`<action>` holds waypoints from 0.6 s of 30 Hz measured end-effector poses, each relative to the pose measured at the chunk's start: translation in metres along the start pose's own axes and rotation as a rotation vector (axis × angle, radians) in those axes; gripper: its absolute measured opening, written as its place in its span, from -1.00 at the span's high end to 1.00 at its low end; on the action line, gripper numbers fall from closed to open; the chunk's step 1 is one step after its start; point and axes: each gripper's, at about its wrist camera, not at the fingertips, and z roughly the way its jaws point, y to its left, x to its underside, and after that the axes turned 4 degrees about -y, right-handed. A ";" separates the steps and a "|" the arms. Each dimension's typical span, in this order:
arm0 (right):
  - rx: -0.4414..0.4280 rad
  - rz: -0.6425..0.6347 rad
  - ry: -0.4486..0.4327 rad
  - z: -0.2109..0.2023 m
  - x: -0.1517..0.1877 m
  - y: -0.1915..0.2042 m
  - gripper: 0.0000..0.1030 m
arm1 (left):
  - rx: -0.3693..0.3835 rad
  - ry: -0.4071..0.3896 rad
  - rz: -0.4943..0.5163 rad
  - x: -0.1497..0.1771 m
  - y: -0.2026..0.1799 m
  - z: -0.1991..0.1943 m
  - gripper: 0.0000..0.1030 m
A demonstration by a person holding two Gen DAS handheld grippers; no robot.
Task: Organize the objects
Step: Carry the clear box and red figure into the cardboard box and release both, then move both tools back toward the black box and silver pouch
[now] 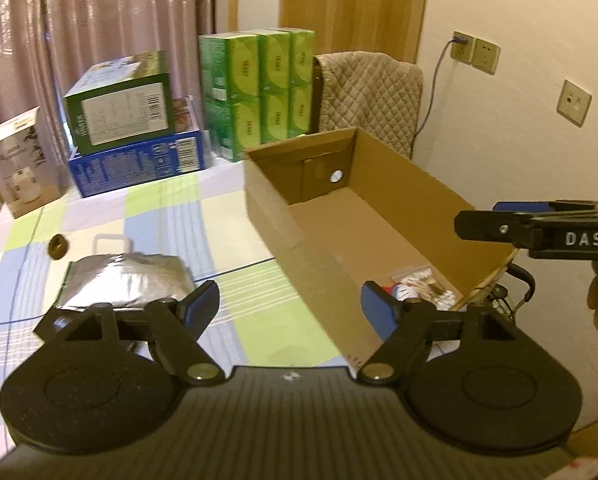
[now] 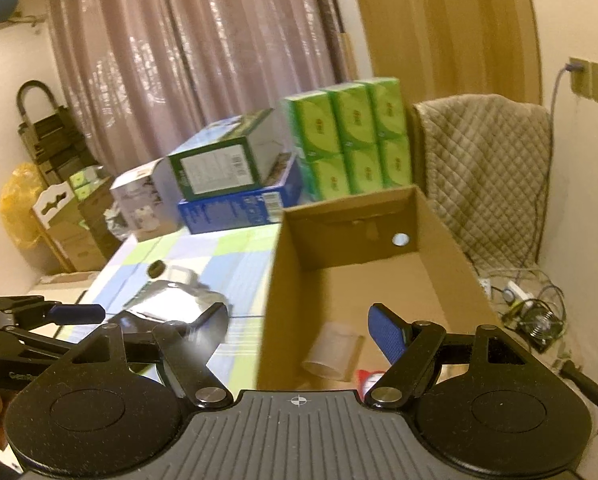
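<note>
Crinkled silver foil pouch flat on the checked table, long axis left-right, just beyond left gripper, fingers wide and empty; right gripper likewise, over open cardboard box.

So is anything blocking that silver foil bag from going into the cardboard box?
Only the box's own near wall. The silver foil bag lies on the checked tablecloth left of the cardboard box, with bare cloth between them. It must be lifted over that wall.
</note>
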 end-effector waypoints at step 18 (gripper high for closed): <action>-0.140 -0.125 -0.003 0.038 0.012 0.104 -0.46 | -0.213 0.056 -0.122 0.068 0.130 -0.045 -0.92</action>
